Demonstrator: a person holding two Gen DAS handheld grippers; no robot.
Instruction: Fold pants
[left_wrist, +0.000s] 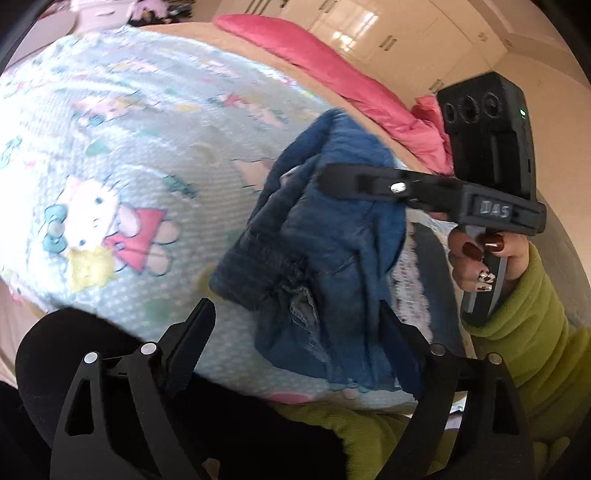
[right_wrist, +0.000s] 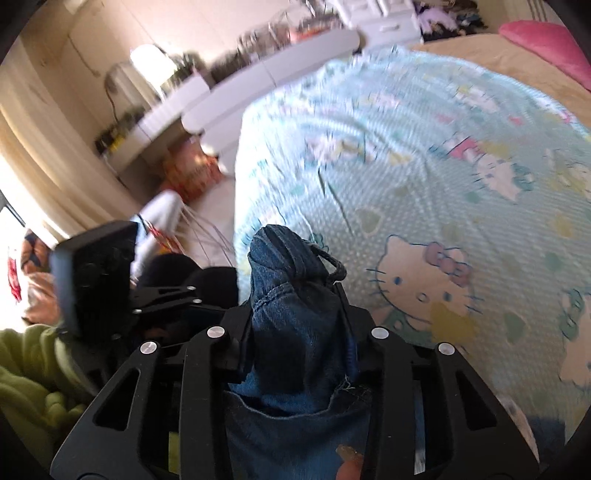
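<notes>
1. We are clamping the right gripper (right_wrist: 295, 314) on the bunched jeans (right_wrist: 295, 295), lifting them over the bed (right_wrist: 424, 166).
2. We are holding the left gripper (left_wrist: 295, 325) with jaws apart, jeans hanging between them, unpinched.

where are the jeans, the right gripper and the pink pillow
jeans (right_wrist: 295, 314): right wrist view, bunched denim between the fingers
right gripper (left_wrist: 328, 177): left wrist view, fingertip end on the denim
pink pillow (left_wrist: 314, 59): left wrist view, its top face
</notes>
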